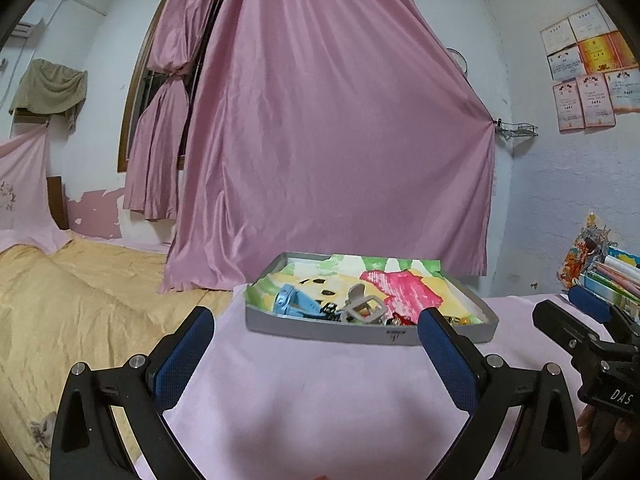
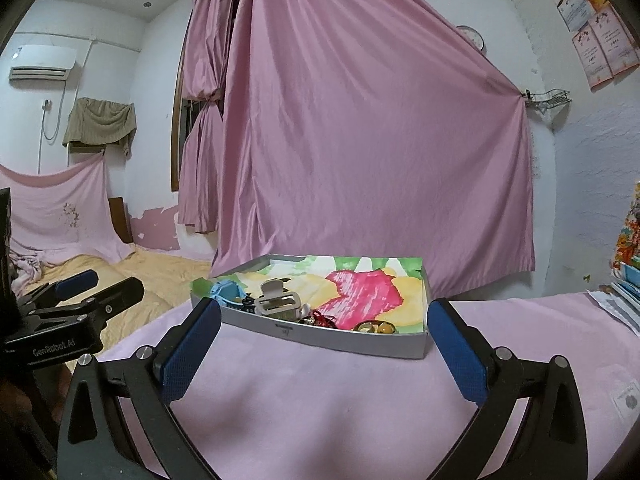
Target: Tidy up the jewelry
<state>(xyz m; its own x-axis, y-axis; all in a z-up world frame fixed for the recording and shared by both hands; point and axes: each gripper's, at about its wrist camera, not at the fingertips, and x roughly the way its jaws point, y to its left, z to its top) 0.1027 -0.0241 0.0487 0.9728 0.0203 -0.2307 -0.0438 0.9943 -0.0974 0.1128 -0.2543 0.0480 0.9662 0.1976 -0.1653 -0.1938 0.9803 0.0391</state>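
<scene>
Left wrist view: left gripper (image 1: 316, 320), jaws spread wide, nothing between the blue pads. Ahead of the fingertips and apart from them, a shallow grey tray (image 1: 320, 330) on a pink cloth (image 1: 320, 400), lined with a painted paper (image 1: 400, 288).

Contents, crowded along the tray's near wall:
- blue watch (image 1: 290, 300), toward the left finger;
- grey hair claw (image 1: 362, 306), roughly centred;
- small dark piece (image 1: 330, 309) between those two, too small to identify;
- red item (image 2: 322, 317) and amber beads (image 2: 378, 327), toward the right finger.

Right wrist view: right gripper (image 2: 324, 322), likewise released and empty, tray just beyond its tips. The other tool shows at the left edge.

Handling note, judged: nothing is lifted yet; the step in hand looks like an approach to a first pick. The pieces lie touching, so take an outer one first, come over the near wall from above, and close only when one piece alone sits between the pads. Beads may roll.
</scene>
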